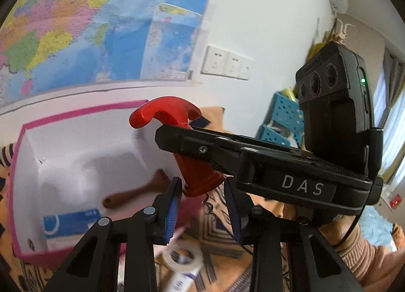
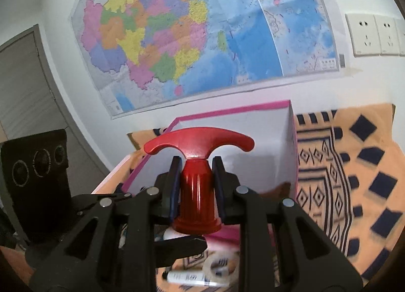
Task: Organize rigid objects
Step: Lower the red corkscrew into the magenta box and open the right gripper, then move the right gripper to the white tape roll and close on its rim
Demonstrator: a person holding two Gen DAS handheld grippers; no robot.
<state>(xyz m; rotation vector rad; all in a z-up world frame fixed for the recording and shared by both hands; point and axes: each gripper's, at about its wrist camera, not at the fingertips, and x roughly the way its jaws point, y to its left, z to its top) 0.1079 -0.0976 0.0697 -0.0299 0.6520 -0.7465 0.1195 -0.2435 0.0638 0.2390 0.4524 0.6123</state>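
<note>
A colour wall map [image 2: 200, 36] fills the 12 o'clock half of my right wrist view, with a bank of white wall sockets [image 2: 374, 35] at its 3 o'clock edge. Beneath it, on a worktop under an orange cloth with a dark blue pattern [image 2: 354, 165], sits a pink-rimmed white box [image 1: 25, 145], open at the top. In my left wrist view the box lies toward 9 o'clock and holds a brown wooden-handled tool [image 1: 136, 190] on its floor and a blue-and-white carton [image 1: 71, 223] toward its 7 o'clock corner.

My right gripper [image 2: 197, 185] has its jaws clenched on the ribbed barrel of a red T-handled corkscrew [image 2: 198, 178], held upright above the near wall of the box, handle at 12 o'clock and metal screw hanging at 6 o'clock in my left view. My left gripper [image 1: 202, 206] waits just under the corkscrew's flared base, jaws released and apart, gripping nothing.

A blue perforated basket [image 1: 283, 119] stands at 3 o'clock in the left view. On the cloth at 6 o'clock lie a roll of white tape [image 1: 182, 256] and, beside it, a white marker pen [image 2: 192, 278].
</note>
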